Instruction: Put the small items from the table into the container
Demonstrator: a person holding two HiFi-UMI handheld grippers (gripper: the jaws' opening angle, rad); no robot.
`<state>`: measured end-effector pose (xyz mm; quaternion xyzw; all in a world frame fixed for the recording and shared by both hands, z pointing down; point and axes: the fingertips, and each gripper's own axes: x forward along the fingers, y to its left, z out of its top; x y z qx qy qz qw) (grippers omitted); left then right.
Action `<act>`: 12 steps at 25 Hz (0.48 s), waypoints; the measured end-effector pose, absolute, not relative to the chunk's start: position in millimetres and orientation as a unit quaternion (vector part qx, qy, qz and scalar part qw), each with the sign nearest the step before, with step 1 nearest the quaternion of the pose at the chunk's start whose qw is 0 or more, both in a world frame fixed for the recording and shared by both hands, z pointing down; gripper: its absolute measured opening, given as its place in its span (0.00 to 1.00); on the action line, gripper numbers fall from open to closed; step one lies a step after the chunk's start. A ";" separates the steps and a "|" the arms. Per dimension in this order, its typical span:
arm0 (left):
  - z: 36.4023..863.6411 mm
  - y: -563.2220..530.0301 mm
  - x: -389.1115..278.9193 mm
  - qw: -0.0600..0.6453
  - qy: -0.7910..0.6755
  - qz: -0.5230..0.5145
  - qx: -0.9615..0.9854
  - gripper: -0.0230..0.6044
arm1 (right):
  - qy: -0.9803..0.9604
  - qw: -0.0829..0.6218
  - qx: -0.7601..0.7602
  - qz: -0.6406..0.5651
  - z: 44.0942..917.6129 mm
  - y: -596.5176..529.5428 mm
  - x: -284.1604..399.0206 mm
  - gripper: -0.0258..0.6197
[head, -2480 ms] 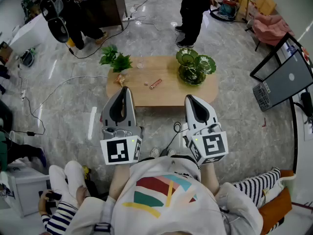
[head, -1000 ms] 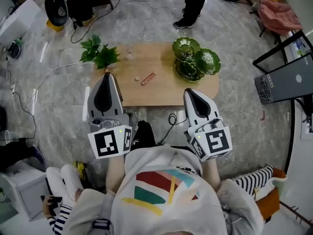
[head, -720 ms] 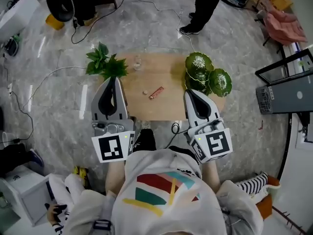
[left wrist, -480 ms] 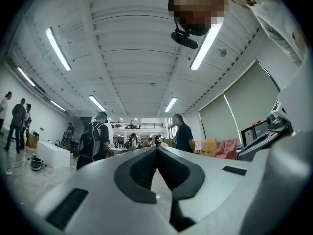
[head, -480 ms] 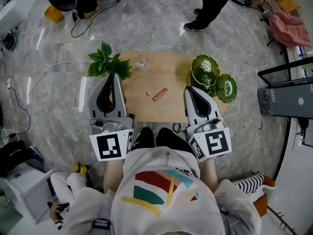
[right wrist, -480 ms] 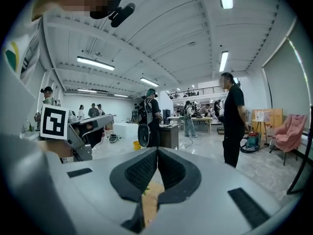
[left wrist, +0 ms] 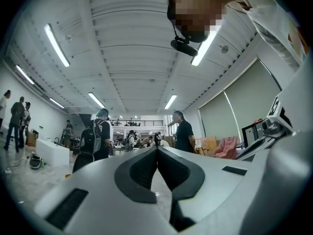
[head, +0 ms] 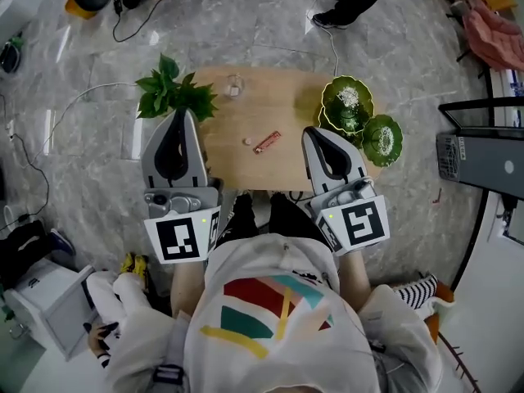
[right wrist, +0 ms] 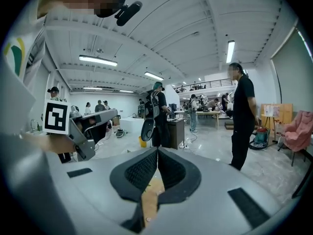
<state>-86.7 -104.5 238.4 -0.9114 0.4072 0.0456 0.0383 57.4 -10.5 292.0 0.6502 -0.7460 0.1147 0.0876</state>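
The left gripper [head: 178, 115] has its jaws together, tip to tip, with nothing between them. The right gripper [head: 313, 134] is likewise closed and empty. Both hang by the near edge of the table [head: 270, 97], touching nothing.

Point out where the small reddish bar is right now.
In the head view, the reddish bar lies near the middle of the wooden table, just right of a small pale piece and left of the green tiered dish.
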 end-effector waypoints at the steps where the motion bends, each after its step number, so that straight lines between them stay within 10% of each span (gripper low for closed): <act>1: 242.5 -106.1 -85.9 0.037 0.408 0.043 -0.911 0.05 | -0.751 0.087 0.643 0.119 296.3 -14.2 56.8 0.06; 4: 268.5 -105.7 -86.1 0.023 0.408 0.029 -0.912 0.05 | -0.780 0.087 0.609 0.118 316.7 -29.4 45.6 0.09; 6: 295.1 -102.5 -87.6 0.005 0.407 0.016 -0.913 0.05 | -0.793 0.110 0.588 0.113 344.3 -43.0 36.6 0.45; 12: 390.6 -103.4 -99.2 -0.030 0.415 -0.017 -0.909 0.05 | -0.822 0.243 0.493 0.149 499.0 -71.6 -3.3 0.46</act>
